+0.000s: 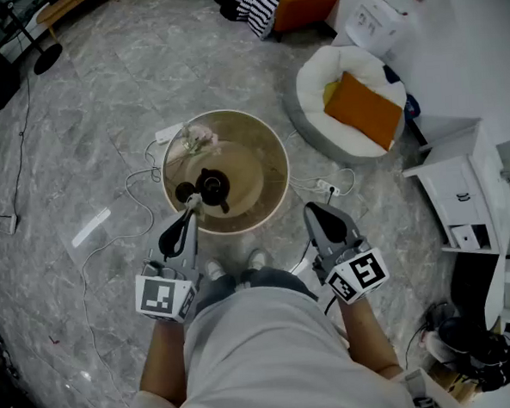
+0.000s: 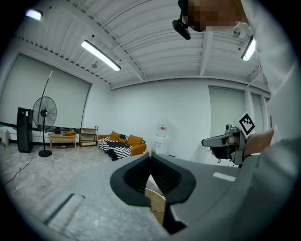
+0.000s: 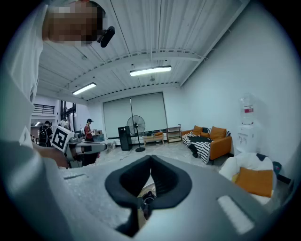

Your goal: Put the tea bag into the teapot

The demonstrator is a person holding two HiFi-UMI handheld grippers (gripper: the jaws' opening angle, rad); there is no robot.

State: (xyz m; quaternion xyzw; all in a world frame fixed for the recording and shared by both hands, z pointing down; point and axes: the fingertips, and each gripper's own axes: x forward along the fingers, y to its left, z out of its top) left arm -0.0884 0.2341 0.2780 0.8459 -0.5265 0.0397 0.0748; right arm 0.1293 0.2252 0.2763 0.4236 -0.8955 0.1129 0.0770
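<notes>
A black teapot [image 1: 212, 186] stands near the middle of a round tan table [image 1: 269, 146], with a small black round thing [image 1: 184, 192] just left of it. A pale crumpled item [image 1: 198, 142] lies at the table's far left; I cannot tell whether it is the tea bag. My left gripper [image 1: 191, 204] hangs over the table's near left rim, its jaws shut [image 2: 150, 155], with nothing clearly between them. My right gripper [image 1: 310, 209] is off the table's near right edge, also shut [image 3: 150, 157]. Below its jaws the teapot [image 3: 147, 199] shows.
A power strip [image 1: 169, 132] and cables lie on the floor beside the table. A white round seat with an orange cushion [image 1: 361, 106] sits to the right, with a white cabinet [image 1: 461, 190] nearer. A fan base [image 1: 48, 56] is far left. People stand far off [image 3: 89, 129].
</notes>
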